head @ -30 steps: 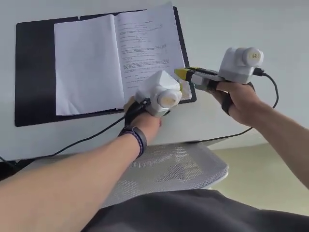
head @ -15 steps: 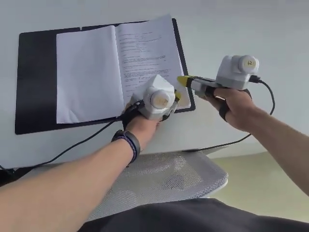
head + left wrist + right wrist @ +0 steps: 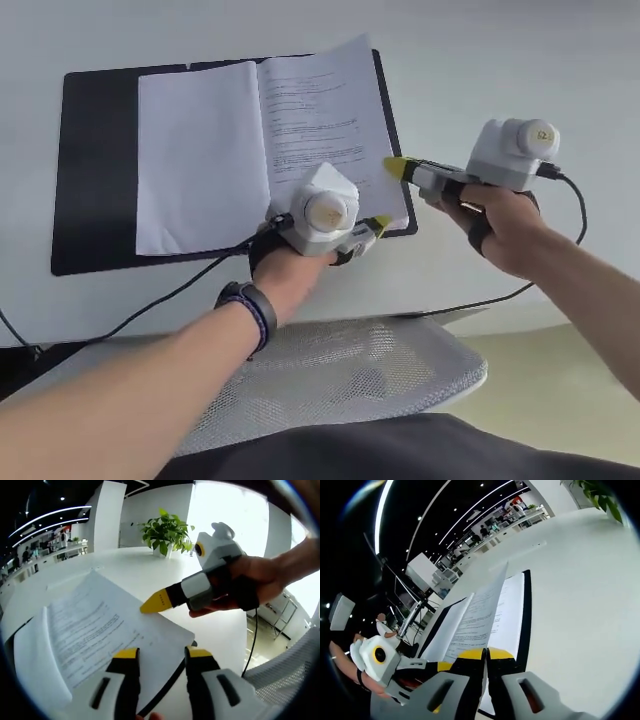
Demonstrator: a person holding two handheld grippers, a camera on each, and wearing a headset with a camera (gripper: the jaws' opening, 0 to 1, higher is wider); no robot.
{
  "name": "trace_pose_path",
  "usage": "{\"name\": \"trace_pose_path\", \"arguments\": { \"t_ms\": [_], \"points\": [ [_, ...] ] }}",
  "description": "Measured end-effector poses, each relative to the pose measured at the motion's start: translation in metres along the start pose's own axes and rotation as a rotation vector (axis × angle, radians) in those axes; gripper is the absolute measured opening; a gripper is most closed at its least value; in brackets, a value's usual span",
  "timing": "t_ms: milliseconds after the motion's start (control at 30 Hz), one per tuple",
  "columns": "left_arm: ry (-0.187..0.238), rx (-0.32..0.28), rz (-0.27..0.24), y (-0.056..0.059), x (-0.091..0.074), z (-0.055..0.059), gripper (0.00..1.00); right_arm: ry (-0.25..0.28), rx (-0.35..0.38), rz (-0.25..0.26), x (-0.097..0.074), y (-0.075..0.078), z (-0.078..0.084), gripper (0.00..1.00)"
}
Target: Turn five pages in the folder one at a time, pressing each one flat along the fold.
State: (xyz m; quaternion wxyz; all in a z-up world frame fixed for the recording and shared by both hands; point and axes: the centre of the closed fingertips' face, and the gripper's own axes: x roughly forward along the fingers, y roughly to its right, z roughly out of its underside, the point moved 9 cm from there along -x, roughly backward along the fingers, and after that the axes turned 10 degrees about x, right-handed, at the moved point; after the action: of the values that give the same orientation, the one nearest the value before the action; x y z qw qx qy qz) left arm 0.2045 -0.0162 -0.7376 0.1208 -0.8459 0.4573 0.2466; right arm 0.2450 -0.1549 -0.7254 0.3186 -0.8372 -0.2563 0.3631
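Observation:
A black folder [image 3: 100, 170] lies open on the white table, a blank sheet [image 3: 200, 150] on its left half and a printed page [image 3: 320, 130] on its right. My right gripper [image 3: 397, 168] is shut on that printed page's right edge. In the right gripper view its jaws [image 3: 485, 655] are pressed together and the printed page [image 3: 485, 605] curves up off the sheet beneath. My left gripper [image 3: 378, 226] hovers open by the folder's lower right corner. Its jaws [image 3: 163, 653] stand apart over the page's corner [image 3: 165, 635], facing the right gripper [image 3: 152, 603].
The table's front edge [image 3: 330, 300] runs just under the left hand. A grey mesh chair seat [image 3: 350, 370] sits below it. Cables trail from both grippers, one over the table's left front [image 3: 150, 300]. A potted plant [image 3: 167, 532] stands far back on the table.
The head camera has shifted, so the folder sits further right in the picture. My left gripper has turned its yellow tips toward the right. The right gripper stays at the page's edge.

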Motion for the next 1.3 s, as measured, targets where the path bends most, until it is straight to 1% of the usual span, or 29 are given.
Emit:
{"name": "trace_pose_path", "arguments": {
  "t_ms": [100, 333, 400, 467, 500, 567, 667, 700, 733, 833, 1033, 1067, 1133, 1200, 1300],
  "points": [
    [0.009, -0.003, 0.006, -0.002, -0.007, -0.001, 0.39, 0.011, 0.002, -0.001, -0.002, -0.003, -0.001, 0.00],
    [0.035, 0.017, 0.004, -0.009, -0.030, -0.004, 0.42, 0.041, -0.001, -0.013, -0.006, -0.014, -0.007, 0.00],
    [0.039, 0.011, 0.000, -0.012, -0.036, -0.004, 0.43, 0.043, -0.005, -0.015, -0.006, -0.016, -0.008, 0.00],
    [0.038, -0.008, -0.008, -0.015, -0.042, -0.003, 0.44, 0.046, -0.012, -0.018, -0.007, -0.019, -0.009, 0.00],
    [0.045, -0.009, -0.012, -0.016, -0.045, -0.002, 0.44, 0.049, -0.012, -0.020, -0.007, -0.021, -0.009, 0.00],
    [0.048, -0.008, -0.022, -0.020, -0.053, 0.001, 0.44, 0.059, -0.008, -0.028, -0.008, -0.024, -0.010, 0.00],
    [0.052, -0.012, -0.027, -0.022, -0.061, 0.003, 0.46, 0.064, -0.008, -0.031, -0.008, -0.028, -0.011, 0.00],
    [0.056, -0.011, -0.029, -0.023, -0.067, 0.004, 0.47, 0.066, -0.009, -0.035, -0.009, -0.031, -0.011, 0.00],
    [0.056, -0.010, -0.030, -0.024, -0.069, 0.005, 0.47, 0.067, -0.010, -0.039, -0.009, -0.034, -0.012, 0.00],
    [0.063, -0.014, -0.042, -0.029, -0.081, 0.006, 0.49, 0.071, -0.017, -0.055, -0.009, -0.042, -0.014, 0.00],
    [0.084, -0.043, -0.097, -0.050, -0.115, 0.011, 0.52, 0.101, -0.013, -0.111, -0.009, -0.061, -0.021, 0.00],
    [0.086, -0.046, -0.098, -0.052, -0.118, 0.011, 0.52, 0.104, -0.012, -0.121, -0.008, -0.064, -0.021, 0.00],
    [0.092, -0.052, -0.121, -0.060, -0.131, 0.015, 0.52, 0.102, -0.021, -0.139, -0.005, -0.072, -0.022, 0.00],
    [0.097, -0.056, -0.139, -0.065, -0.139, 0.017, 0.52, 0.099, -0.031, -0.158, -0.002, -0.080, -0.022, 0.00],
    [0.106, -0.073, -0.171, -0.074, -0.156, 0.020, 0.53, 0.093, -0.043, -0.184, 0.004, -0.092, -0.021, 0.00]
  ]
}}
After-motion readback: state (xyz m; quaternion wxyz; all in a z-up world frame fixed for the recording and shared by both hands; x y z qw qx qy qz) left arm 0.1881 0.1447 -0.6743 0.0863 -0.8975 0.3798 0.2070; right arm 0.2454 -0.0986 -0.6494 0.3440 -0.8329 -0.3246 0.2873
